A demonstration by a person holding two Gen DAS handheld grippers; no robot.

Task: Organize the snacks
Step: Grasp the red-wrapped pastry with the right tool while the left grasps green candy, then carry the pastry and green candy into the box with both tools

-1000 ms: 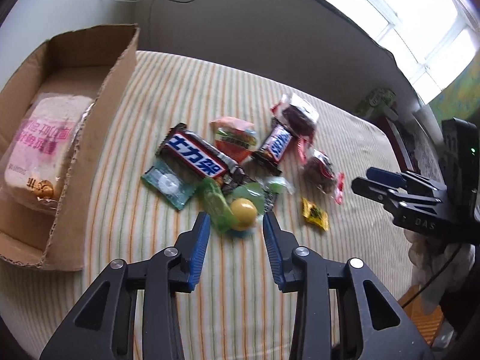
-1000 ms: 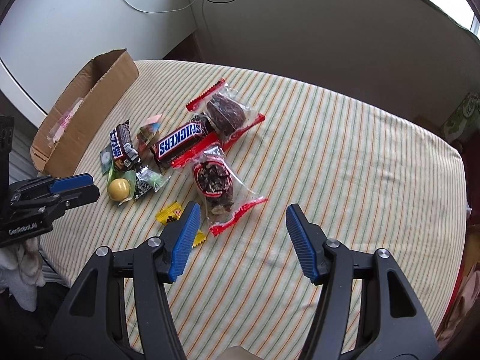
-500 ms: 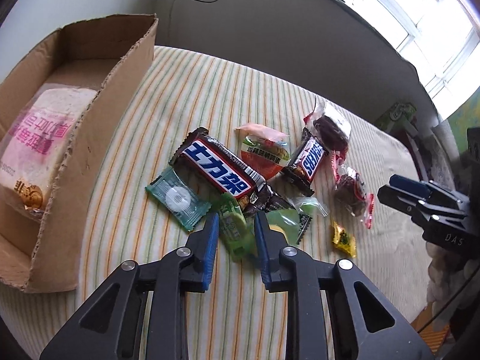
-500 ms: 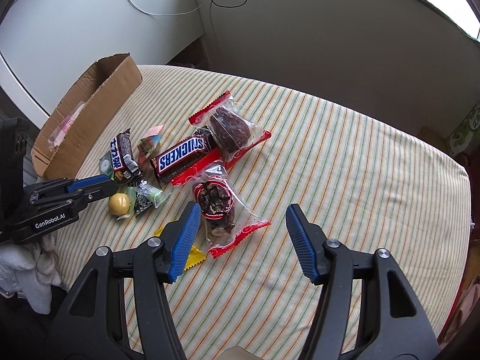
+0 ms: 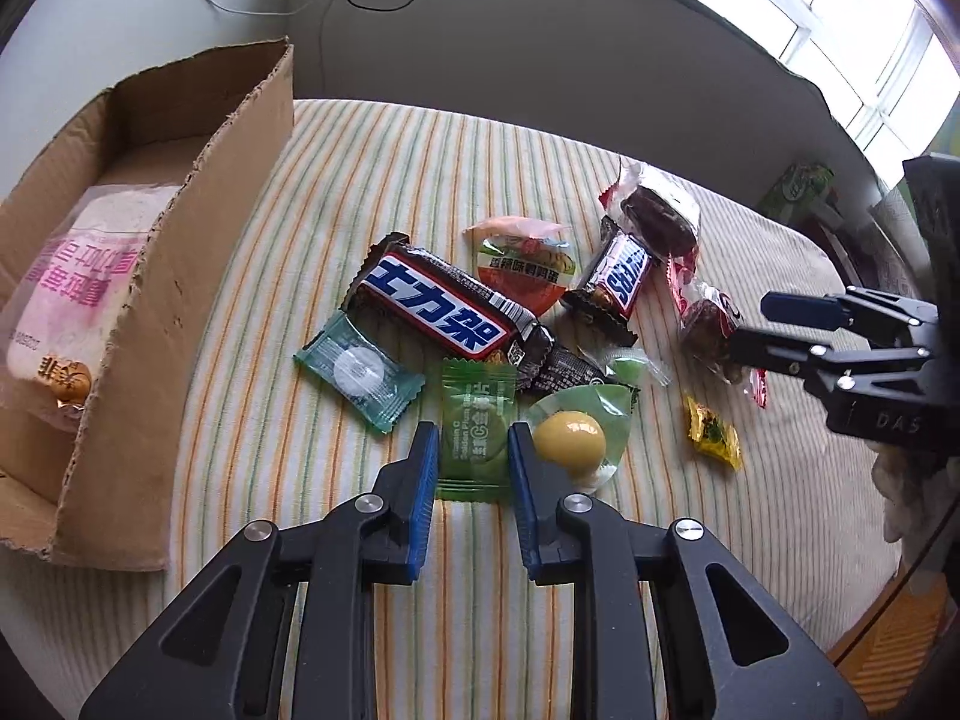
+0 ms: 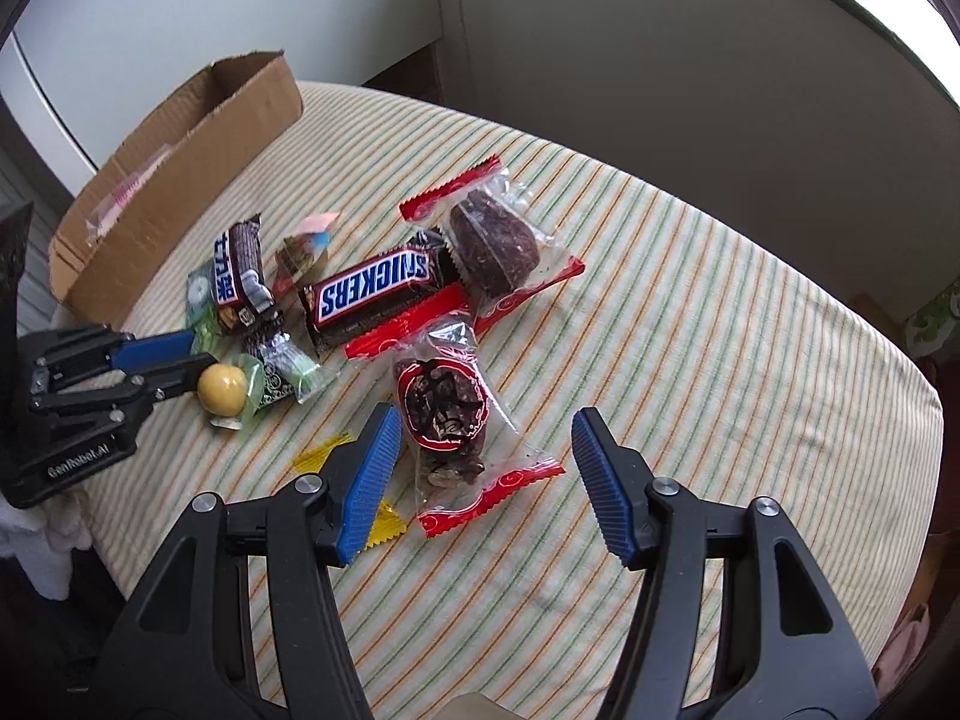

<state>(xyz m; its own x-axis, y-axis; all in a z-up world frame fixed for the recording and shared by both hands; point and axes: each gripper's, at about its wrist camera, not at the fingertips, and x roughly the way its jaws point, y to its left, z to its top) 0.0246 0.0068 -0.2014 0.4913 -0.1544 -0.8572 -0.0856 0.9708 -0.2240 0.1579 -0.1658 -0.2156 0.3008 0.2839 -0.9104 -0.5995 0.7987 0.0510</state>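
Left wrist view: near the striped table's (image 5: 336, 138) front edge, the left gripper (image 5: 471, 450), clamped on a green candy sachet (image 5: 477, 420), could drag the touching yellow ball sweet (image 5: 569, 435), while the right gripper (image 6: 486, 468) hangs half-open, empty.

Soft daylight, sharp centre, heavy fisheye bend

The window (image 5: 864, 54) at upper right is blown out white; the striped table (image 6: 690, 330) is evenly lit with faint shadows, and both views curve and darken into black corners.
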